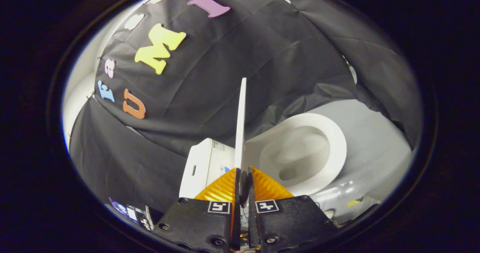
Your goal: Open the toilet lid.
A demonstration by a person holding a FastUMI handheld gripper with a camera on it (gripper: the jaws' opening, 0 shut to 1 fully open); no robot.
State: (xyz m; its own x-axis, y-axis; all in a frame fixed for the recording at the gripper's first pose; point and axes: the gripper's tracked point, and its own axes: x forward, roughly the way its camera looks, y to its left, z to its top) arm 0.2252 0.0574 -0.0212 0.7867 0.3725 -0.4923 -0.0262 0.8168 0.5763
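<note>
Between tongs [243, 176]: toilet lid [240, 122] edge clamped, raised upright; bowl [303, 151] exposed right. Swing gently toward tank [204, 166], then release.

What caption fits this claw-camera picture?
Claw shut on the raised toilet lid, seen edge-on, beside the uncovered seat.

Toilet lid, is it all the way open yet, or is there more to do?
Nearly. The toilet lid is already lifted clear, so the seat and bowl show. The gripper has its jaws shut on the lid's edge, holding it raised. What's left: tip it back toward the tank and let go.
</note>
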